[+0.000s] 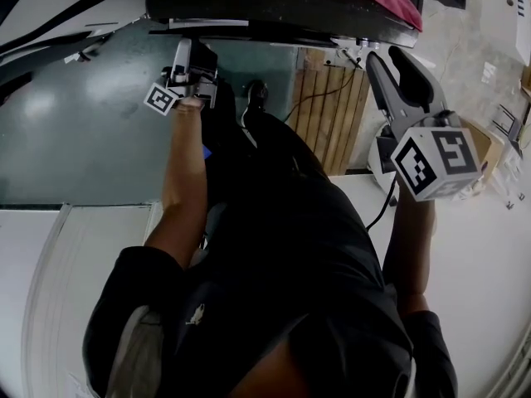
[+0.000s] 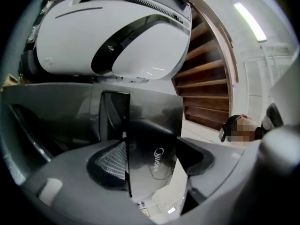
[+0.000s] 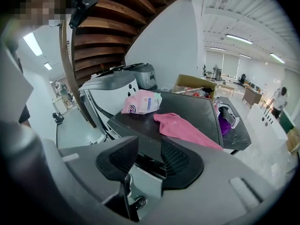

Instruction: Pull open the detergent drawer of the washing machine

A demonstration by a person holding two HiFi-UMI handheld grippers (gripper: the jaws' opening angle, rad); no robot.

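Photo: We are holding the left gripper (image 2: 152, 161) at the washing machine's (image 1: 274, 2) front. Its jaws are standing wide apart, with the drawer's (image 2: 150, 125) dark, glossy front panel between them and the pads not pressing it. We are hovering the right gripper (image 3: 150, 161) before the machine's right end, jaws parted and empty. A pink cloth (image 3: 183, 128) is lying on the machine's top.

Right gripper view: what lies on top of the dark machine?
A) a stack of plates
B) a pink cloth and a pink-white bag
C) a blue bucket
B: a pink cloth and a pink-white bag lie on the machine.
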